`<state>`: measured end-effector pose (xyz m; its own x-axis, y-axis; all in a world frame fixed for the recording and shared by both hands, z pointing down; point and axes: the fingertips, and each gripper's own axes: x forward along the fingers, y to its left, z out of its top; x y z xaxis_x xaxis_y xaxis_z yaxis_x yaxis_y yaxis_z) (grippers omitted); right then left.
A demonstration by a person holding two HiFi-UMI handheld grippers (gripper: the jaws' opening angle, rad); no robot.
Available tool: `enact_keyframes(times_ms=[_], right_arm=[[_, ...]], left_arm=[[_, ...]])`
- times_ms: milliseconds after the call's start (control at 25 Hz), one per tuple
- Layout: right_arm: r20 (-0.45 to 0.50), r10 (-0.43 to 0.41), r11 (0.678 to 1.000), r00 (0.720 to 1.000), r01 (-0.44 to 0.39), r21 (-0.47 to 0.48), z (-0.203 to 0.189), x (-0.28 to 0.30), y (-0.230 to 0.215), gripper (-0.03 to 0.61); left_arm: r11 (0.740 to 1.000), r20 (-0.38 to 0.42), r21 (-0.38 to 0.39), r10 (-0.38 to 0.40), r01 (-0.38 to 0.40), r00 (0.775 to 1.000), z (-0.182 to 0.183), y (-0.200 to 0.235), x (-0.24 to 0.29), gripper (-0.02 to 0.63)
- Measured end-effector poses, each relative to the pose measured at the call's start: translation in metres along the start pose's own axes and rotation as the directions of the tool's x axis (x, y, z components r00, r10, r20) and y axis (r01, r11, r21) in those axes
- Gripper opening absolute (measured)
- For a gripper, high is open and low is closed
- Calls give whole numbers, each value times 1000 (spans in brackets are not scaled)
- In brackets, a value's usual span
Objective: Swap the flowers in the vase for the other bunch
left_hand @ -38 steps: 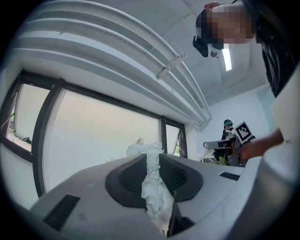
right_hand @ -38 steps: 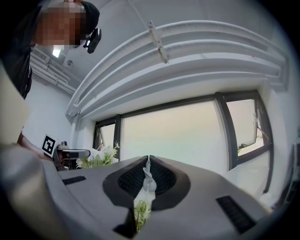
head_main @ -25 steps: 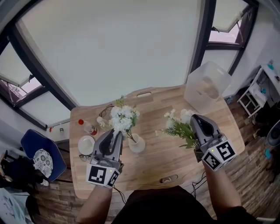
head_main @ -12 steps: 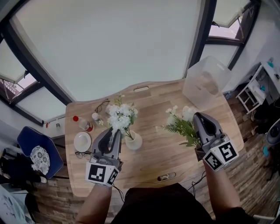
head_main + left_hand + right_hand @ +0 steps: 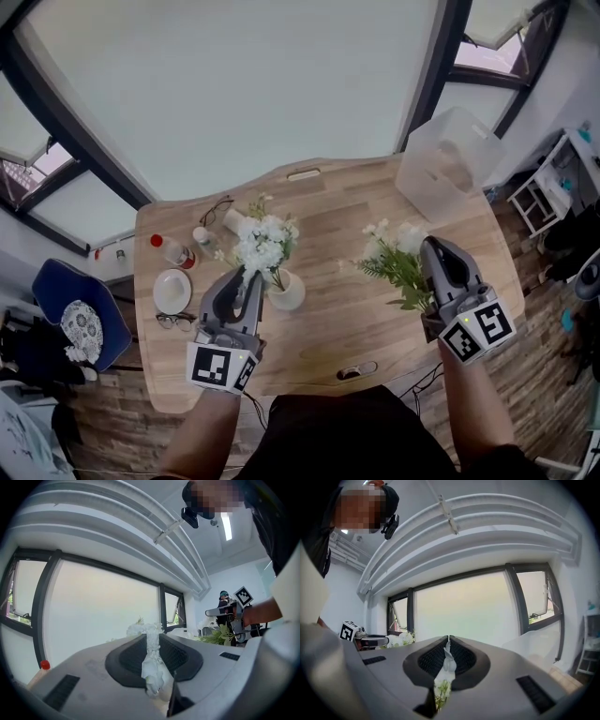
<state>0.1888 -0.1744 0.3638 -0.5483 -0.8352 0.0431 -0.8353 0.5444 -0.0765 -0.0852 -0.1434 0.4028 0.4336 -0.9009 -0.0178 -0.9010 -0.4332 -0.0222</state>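
The vase (image 5: 288, 292) stands on the bench (image 5: 328, 225) close in front of the person. The white bunch (image 5: 263, 244) rises from its mouth with the stem seemingly inside, so I judge the swap not yet made. Just left of the vase, the left gripper (image 5: 249, 277) has its jaws closed on that bunch. Its own view shows white blossom pinched tight between them. The grip looks high, near the heads, probably so the stem can be drawn straight up out of the narrow neck. Well to the right of the vase, the right gripper (image 5: 433, 251) has its jaws clamped on the green bunch (image 5: 397, 266), with a white bloom and green stalks squeezed in the slit. That bunch seems to be held aside so it stays clear of the vase and ready to go in once the neck is free. Left of the vase lie a plate (image 5: 172, 292) and a bottle (image 5: 170, 250). Far beyond it to the right stands a clear bin (image 5: 446, 165).
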Motion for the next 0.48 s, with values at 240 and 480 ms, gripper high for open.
enact_keyframes(times_ms=[240, 480], right_arm=[[-12, 4, 1000, 1000, -4, 8, -6, 0, 1, 31], [-21, 6, 1000, 1000, -5, 6, -9, 2, 5, 31]], left_arm=[[1000, -13, -4, -4, 4, 1000, -12, -1, 6, 78], [1000, -35, -21, -7, 7, 999, -30, 1, 8, 78]])
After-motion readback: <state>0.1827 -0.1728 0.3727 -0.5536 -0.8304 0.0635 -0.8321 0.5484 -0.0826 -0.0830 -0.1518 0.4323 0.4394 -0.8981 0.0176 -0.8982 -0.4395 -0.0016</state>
